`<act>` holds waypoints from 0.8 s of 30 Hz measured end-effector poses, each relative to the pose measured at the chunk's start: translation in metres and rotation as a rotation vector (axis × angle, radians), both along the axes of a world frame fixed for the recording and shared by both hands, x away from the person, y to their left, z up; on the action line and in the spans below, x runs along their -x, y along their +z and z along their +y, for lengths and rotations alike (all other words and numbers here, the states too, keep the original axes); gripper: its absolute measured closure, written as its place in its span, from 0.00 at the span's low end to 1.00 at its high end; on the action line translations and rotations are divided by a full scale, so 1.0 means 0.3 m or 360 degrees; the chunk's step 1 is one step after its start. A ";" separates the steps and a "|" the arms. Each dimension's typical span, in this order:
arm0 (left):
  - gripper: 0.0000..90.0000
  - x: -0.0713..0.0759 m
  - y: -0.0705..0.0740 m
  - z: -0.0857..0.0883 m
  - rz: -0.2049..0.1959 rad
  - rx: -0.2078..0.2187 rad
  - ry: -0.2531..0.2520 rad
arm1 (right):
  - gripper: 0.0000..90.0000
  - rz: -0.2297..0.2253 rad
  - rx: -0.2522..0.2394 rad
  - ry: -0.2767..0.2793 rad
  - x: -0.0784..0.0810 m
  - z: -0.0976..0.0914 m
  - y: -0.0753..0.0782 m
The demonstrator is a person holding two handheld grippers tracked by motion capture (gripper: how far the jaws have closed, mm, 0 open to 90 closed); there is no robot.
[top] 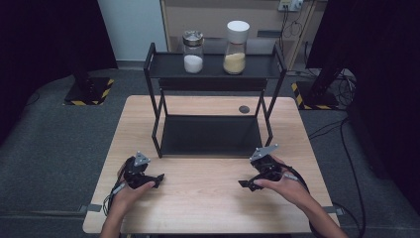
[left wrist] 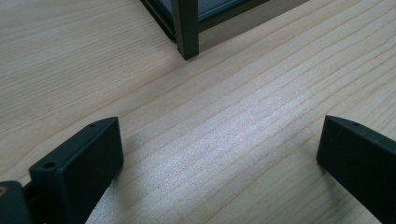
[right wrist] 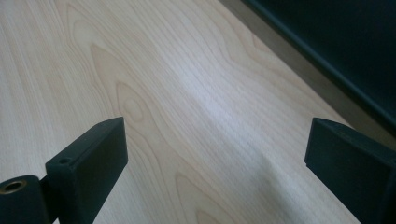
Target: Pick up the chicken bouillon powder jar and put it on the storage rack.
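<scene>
Left claw and right claw both gape wide, empty, low over the tabletop. Two jars sit on the black rack.

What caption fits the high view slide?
Two jars on a black rack; open grippers rest on the table.

A black two-tier metal rack stands upright at the tabletop's twelve o'clock side. On its upper shelf two clear jars stand apart: a metal-lidded jar of white grains at eleven o'clock, a white-capped jar of yellowish grains at one o'clock.
</scene>
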State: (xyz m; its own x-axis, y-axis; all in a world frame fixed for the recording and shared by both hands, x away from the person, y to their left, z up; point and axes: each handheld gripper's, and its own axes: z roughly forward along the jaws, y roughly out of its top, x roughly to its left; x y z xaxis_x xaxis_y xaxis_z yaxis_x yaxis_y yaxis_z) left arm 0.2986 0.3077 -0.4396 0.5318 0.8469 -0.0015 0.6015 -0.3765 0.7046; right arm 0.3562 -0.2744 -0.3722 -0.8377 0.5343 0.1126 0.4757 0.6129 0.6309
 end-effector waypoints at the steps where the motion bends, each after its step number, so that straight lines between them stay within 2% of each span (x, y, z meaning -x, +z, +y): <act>1: 0.00 0.000 0.000 0.000 0.0000 0.0000 -0.0001 | 0.07 0.0002 0.0001 -0.0003 0.003 -0.006 -0.007; 9: 0.00 0.001 0.000 -0.001 0.0000 -0.0001 0.0003 | 0.07 -0.0008 -0.0009 -0.0027 0.032 -0.041 -0.048; 14: 0.00 0.002 0.000 -0.002 0.0000 -0.0001 0.0003 | 0.08 -0.0042 -0.0009 0.0001 0.050 -0.062 -0.066; 24: 0.00 0.002 0.000 -0.003 -0.0001 0.0000 0.0004 | 0.07 -0.0078 -0.0037 -0.0073 0.082 -0.128 -0.097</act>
State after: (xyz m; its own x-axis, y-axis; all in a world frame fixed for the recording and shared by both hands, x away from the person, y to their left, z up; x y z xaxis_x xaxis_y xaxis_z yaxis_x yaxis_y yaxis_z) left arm 0.2979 0.3069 -0.4396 0.5299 0.8481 -0.0013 0.6022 -0.3752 0.7047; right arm 0.3316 -0.3129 -0.4013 -0.8173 0.5699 0.0849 0.4711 0.5761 0.6680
